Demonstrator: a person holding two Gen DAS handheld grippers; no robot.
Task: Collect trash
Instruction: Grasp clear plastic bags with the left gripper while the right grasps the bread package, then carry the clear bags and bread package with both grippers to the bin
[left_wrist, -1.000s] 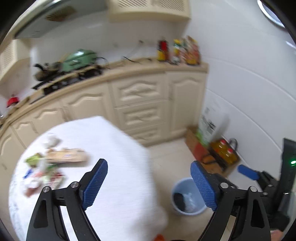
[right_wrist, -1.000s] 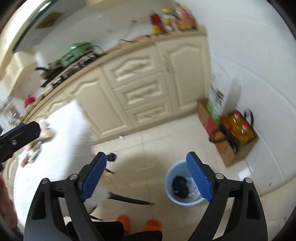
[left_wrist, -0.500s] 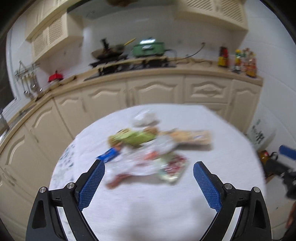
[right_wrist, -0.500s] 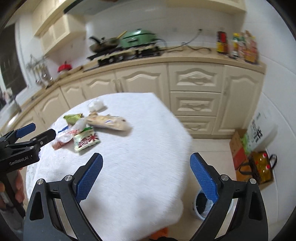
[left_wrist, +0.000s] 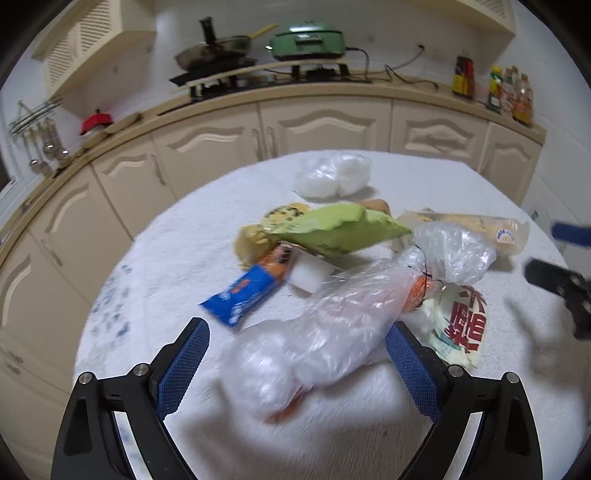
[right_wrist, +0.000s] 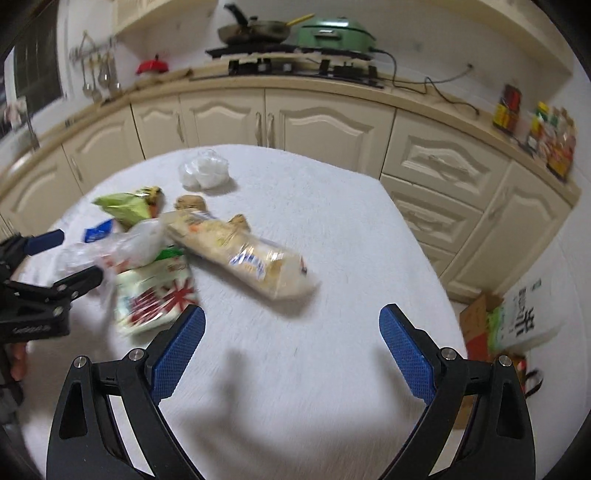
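Observation:
A heap of trash lies on the white round table (left_wrist: 177, 236). It holds a clear plastic bag (left_wrist: 314, 343), a green snack bag (left_wrist: 343, 229), a blue wrapper (left_wrist: 243, 291), a red-and-white packet (left_wrist: 461, 325), a long clear biscuit pack (right_wrist: 243, 254) and a white knotted bag (left_wrist: 332, 175). My left gripper (left_wrist: 295, 365) is open, its jaws on either side of the clear plastic bag's near end. My right gripper (right_wrist: 291, 350) is open and empty over bare cloth, the biscuit pack just ahead of it and the red-and-white packet (right_wrist: 155, 295) to its left.
Cream kitchen cabinets (right_wrist: 314, 122) curve behind the table, with a stove, pan and green cooker (right_wrist: 332, 31) on top. A cardboard box and a printed bag (right_wrist: 524, 321) stand on the floor right of the table. Each gripper shows in the other's view.
Both grippers swung from the floor and blue bin toward the table, then closed in on the trash heap. The left gripper now straddles the clear plastic bag. Both stayed open.

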